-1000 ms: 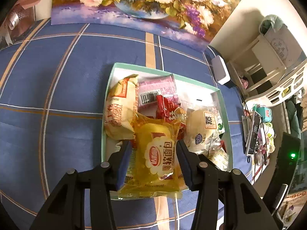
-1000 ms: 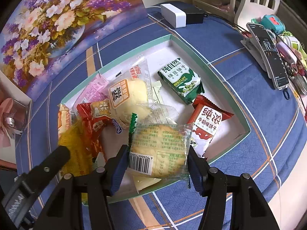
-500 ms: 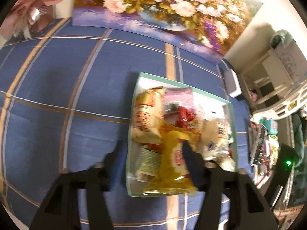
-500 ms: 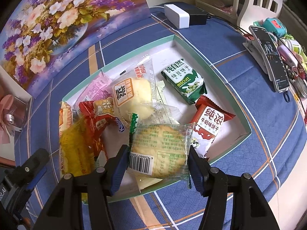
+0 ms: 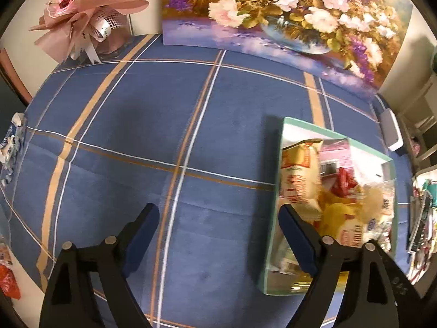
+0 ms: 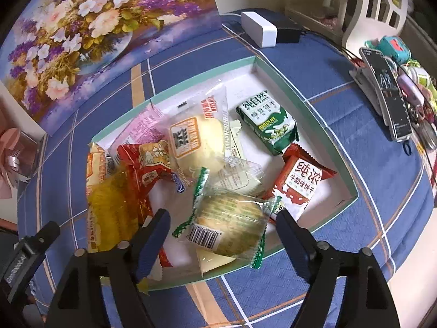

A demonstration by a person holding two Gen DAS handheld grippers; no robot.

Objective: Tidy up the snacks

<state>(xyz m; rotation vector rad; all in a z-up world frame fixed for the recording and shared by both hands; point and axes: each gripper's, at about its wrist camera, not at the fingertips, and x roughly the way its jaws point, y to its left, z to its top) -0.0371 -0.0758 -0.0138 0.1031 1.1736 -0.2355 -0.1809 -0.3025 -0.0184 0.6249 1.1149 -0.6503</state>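
- The snacks lie heaped in a shallow box with a green rim and white floor, resting on a blue checked tablecloth.
- In the right wrist view, a clear-wrapped biscuit pack with green crimped ends and a barcode sits at the near edge of the box, between the fingers of the right gripper.
- The right gripper's jaws stand wide; neither blue pad visibly presses the pack, and gaps show on both sides of the wrapper.
- Behind that pack lie a round bun in clear wrap, a green biscuit packet, a red-and-white milk biscuit packet, a red packet, a pink packet and a yellow bread bag.
- The left gripper is spread wide and holds nothing; bare tablecloth lies between its fingers.
- In the left wrist view the box sits to the right, its near-left rim just behind the right-hand finger; the contents are blurred.
- A flower painting leans at the back of the table, with a pink bouquet to its left.
- A white block lies beyond the box.
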